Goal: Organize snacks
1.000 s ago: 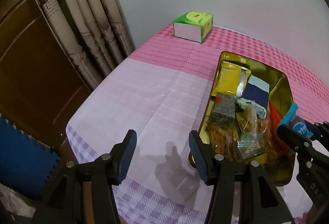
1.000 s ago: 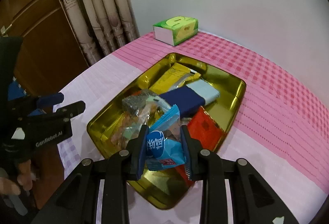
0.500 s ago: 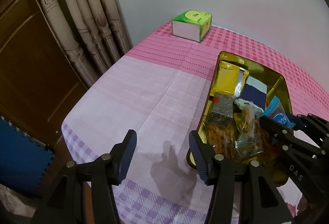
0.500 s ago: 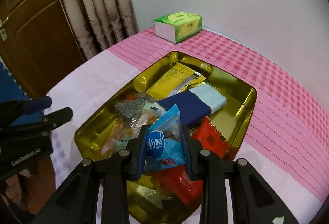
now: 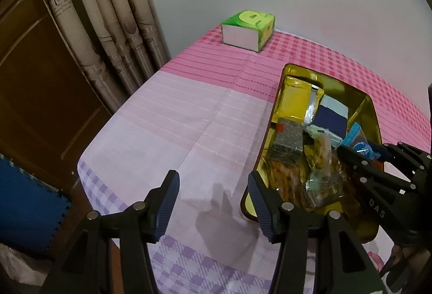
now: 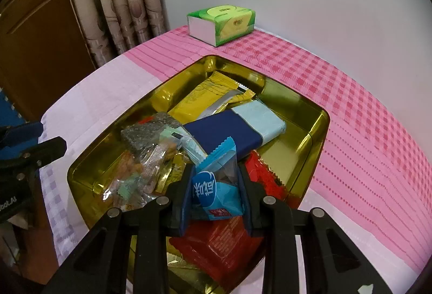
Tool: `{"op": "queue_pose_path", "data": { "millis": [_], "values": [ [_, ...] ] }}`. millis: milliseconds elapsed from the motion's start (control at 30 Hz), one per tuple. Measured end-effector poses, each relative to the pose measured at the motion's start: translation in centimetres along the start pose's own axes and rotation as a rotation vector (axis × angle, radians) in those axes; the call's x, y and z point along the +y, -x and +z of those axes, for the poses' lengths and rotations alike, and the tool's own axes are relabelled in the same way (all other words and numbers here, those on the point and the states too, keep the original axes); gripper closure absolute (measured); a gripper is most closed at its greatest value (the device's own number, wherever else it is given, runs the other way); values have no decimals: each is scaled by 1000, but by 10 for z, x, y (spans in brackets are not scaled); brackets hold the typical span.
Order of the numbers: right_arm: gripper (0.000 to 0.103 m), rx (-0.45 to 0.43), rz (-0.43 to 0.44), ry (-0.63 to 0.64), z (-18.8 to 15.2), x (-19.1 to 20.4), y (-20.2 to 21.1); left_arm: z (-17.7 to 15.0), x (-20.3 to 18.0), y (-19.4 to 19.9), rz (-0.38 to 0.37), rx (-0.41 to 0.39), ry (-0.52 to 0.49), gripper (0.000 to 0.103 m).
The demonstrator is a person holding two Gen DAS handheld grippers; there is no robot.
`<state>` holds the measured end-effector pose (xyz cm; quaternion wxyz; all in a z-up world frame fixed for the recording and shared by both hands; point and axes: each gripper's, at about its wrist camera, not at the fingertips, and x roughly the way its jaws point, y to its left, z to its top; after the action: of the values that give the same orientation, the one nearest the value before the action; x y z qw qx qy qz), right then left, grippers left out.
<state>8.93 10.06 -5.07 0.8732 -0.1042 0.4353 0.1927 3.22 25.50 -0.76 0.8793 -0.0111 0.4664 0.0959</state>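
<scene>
The right gripper (image 6: 216, 186) is clamped on a light-blue plastic snack packet (image 6: 216, 191) above the shiny gold metal tray (image 6: 318, 129) of snacks, while the left gripper (image 5: 212, 202) stands apart, empty, over the pink-clothed desk (image 5: 175, 132).

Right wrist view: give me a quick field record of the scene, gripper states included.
surface: table under pink and lilac cloth
tray: gold tray, holds several snack packets
right hand-held gripper: shut on blue snack packet, above the tray
left hand-held gripper: open, holding nothing, over the cloth beside the tray
far corner: green tissue pack
</scene>
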Motion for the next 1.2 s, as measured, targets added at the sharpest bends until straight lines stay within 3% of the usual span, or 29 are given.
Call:
{"op": "queue_pose_path", "data": {
  "millis": [300, 500, 600, 1033, 1200],
  "values": [
    [71, -1, -2, -16, -1, 1, -1, -2, -5, -1, -3, 5, -22, 49],
    [57, -7, -5, -38, -3, -1, 4, -3, -8, -1, -16, 8, -32, 49],
    [55, -13, -4, -47, -3, -2, 7, -3, -9, 0, -21, 8, -35, 49],
    [13, -90, -12, -114, -6, -8, 53, -7, -20, 2, -27, 8, -83, 49],
    [9, -52, 4, -148, -17, -13, 64, -9, -27, 6, -36, 1, -107, 49]
  ]
}}
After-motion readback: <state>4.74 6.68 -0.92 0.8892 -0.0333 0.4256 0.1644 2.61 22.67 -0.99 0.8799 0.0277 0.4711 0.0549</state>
